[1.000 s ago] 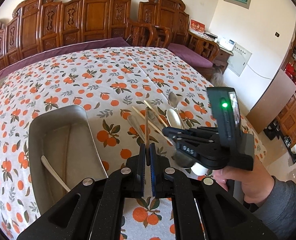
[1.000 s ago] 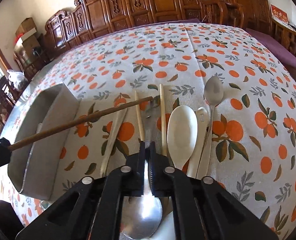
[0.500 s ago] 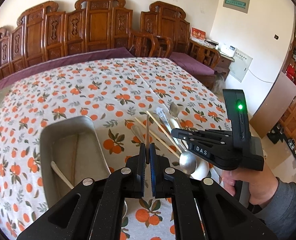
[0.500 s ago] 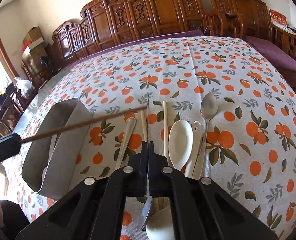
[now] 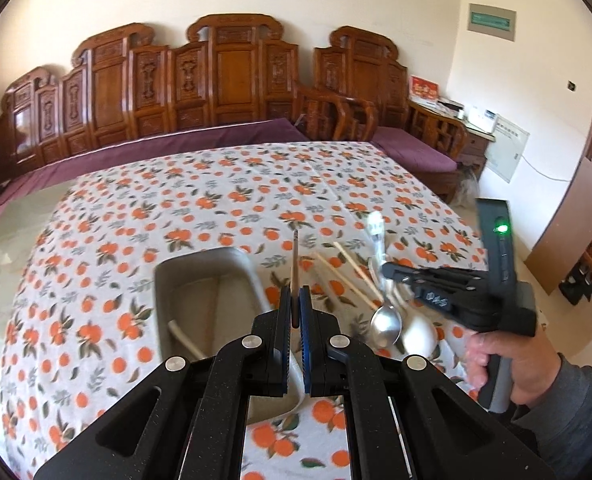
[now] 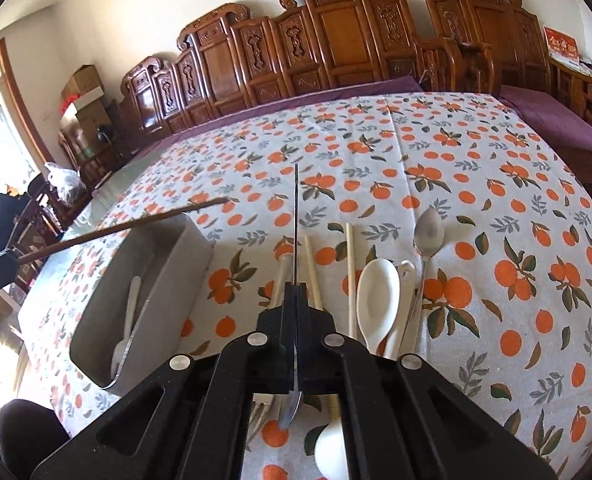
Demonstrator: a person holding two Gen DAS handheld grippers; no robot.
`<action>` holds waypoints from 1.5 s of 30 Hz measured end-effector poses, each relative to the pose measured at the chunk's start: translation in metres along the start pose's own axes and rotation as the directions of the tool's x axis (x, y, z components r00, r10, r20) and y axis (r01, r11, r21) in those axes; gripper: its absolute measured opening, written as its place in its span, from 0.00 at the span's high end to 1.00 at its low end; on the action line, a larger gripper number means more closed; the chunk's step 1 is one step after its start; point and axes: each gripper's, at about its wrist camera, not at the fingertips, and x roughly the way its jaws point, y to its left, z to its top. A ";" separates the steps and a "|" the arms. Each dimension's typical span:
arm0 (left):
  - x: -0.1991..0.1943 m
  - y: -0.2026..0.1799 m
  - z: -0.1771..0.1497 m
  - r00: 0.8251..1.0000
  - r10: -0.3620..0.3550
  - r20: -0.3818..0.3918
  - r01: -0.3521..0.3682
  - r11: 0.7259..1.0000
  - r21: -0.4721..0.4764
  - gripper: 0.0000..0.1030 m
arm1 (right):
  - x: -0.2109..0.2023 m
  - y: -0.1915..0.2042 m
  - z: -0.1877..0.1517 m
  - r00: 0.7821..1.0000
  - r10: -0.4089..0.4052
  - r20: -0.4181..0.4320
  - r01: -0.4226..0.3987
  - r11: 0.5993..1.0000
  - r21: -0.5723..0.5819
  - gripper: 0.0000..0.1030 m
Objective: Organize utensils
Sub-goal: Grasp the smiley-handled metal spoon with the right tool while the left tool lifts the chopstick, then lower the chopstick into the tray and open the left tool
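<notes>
- Left gripper (image 5: 294, 312): jaws clenched on a dark brown chopstick (image 5: 295, 264), which sticks out forward past the jaw tips, clear of the worktop (image 5: 95, 248).
- Right gripper (image 6: 296, 300): jaws clamped on a metal spoon (image 6: 296, 216) held edge-on; the handle runs forward from the jaws and the bowl hangs behind and below them.
- Grey tray (image 6: 163, 276) lies left of the right jaws, below and just left of the left jaws; it holds a white spoon and one metal piece along its length.
- On the orange-print cloth ahead and right of the right jaws: two pale chopsticks (image 6: 350, 264), two white ceramic spoons (image 6: 378, 296) side by side, and a second metal spoon (image 6: 427, 240) touching their right side.
- A white utensil handle (image 6: 281, 276) lies directly under the right jaws, partly hidden by them.
- A hand (image 5: 508, 364) in a grey sleeve holds the right gripper, seen right of the left jaws.
- Carved wooden chairs (image 5: 223, 76) stand beyond the worktop.
</notes>
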 end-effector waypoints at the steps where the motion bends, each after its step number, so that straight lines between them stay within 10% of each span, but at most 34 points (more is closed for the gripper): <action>1: -0.002 0.004 -0.002 1.000 0.013 0.000 -0.013 1.000 -0.008 0.97 | -0.003 0.001 0.000 1.000 0.007 0.007 -0.007 1.000 0.000 0.99; 45: 0.016 0.053 -0.039 0.990 0.138 -0.028 -0.140 0.988 -0.068 0.97 | 0.064 0.031 -0.013 0.978 -0.134 -0.160 0.101 0.975 -0.196 0.94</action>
